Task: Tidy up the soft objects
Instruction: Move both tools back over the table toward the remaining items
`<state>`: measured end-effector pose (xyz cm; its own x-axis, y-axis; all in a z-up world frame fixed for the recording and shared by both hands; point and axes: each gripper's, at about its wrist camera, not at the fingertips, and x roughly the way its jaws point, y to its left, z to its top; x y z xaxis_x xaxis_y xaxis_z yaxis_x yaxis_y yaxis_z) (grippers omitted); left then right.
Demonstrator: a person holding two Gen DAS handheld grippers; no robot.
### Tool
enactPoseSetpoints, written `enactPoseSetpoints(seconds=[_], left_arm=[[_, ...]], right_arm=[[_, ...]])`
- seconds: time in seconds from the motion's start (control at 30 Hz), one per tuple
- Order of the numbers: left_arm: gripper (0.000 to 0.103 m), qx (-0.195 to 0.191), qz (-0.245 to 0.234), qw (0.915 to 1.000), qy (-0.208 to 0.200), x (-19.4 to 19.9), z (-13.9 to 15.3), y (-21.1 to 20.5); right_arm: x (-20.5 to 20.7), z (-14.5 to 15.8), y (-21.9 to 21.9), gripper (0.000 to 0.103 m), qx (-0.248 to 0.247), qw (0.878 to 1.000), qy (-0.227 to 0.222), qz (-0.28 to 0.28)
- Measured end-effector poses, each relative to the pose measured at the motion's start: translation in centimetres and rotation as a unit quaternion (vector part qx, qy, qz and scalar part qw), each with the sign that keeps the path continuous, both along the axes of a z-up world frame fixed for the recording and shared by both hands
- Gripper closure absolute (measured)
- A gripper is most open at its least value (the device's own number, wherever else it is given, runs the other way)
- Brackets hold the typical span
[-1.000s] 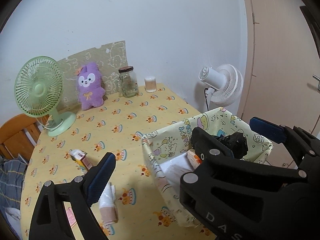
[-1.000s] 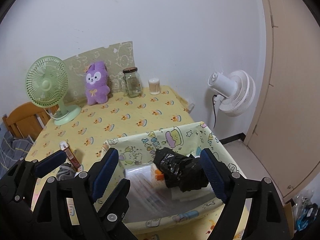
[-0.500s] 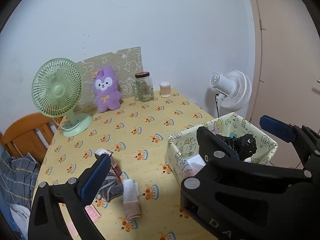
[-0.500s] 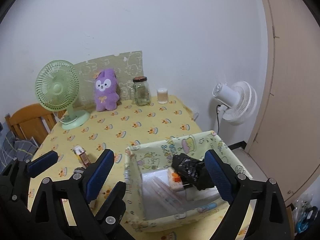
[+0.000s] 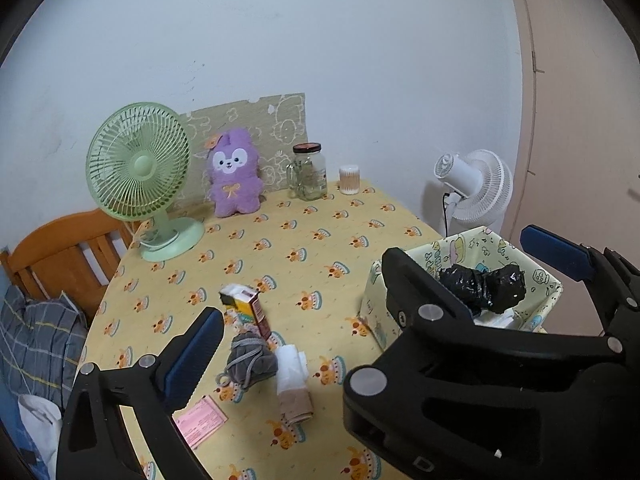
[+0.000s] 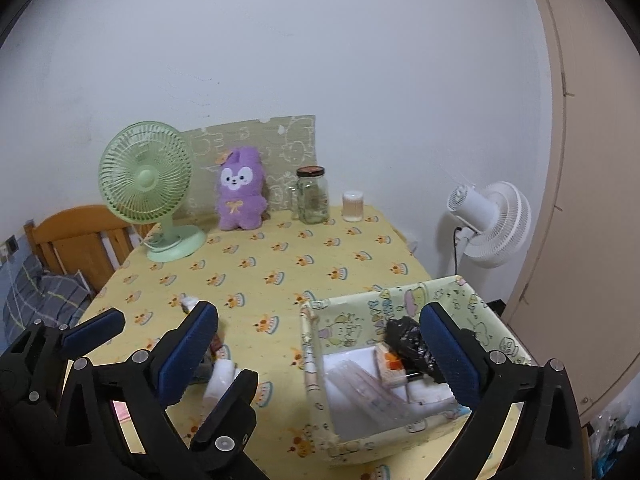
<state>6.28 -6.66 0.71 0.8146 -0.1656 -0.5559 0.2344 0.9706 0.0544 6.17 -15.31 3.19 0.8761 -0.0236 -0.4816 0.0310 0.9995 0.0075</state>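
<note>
A grey sock [image 5: 249,361] lies bunched on the yellow tablecloth [image 5: 304,240], touching a white-and-beige roll [image 5: 293,380] on its right. A small carton [image 5: 247,307] stands tilted just behind the sock, and a pink card [image 5: 202,424] lies in front. The left gripper [image 5: 376,292] hovers above them, fingers wide apart and empty. To the right sits a patterned fabric bin [image 6: 400,308] holding a black bag [image 6: 412,344] and white packets. The right gripper [image 6: 320,352] hangs over the bin's left wall, its fingers spread and empty. At the table's back stand a purple plush [image 6: 241,194], a green fan [image 6: 148,188] and a jar [image 6: 313,195].
</note>
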Motion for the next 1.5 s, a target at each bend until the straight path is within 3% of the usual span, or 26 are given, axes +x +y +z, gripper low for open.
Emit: enactPoseSetpoints(seconds=[0.53,0.9,1.17,1.33,1.5], left_arm=[[0.004,0.014,0.039,0.9991,-0.007,-0.9,-2.2,2.6],[0.01,0.009,0.062,0.9978,0.022,-0.7,-5.8,4.9],[0.014,0.012,0.08,0.9958,0.041,-0.1,-7.8,6.5],[0.018,0.014,0.091,0.9942,0.056,0.5,-9.1,7.6],[0.018,0.018,0.102,0.9921,0.071,1.1,-10.2,8.7]], right_arm=[[-0.3,-2.7,2.7,0.0,0.012,0.998,0.014,0.059],[0.2,-6.3,4.9,0.001,-0.001,0.996,0.039,0.076],[1.4,-8.7,6.6,0.008,0.007,0.993,0.07,0.095],[1.7,-9.5,8.1,0.015,-0.035,0.993,0.066,0.096],[3.1,-11.1,8.9,0.022,-0.012,0.987,0.105,0.117]])
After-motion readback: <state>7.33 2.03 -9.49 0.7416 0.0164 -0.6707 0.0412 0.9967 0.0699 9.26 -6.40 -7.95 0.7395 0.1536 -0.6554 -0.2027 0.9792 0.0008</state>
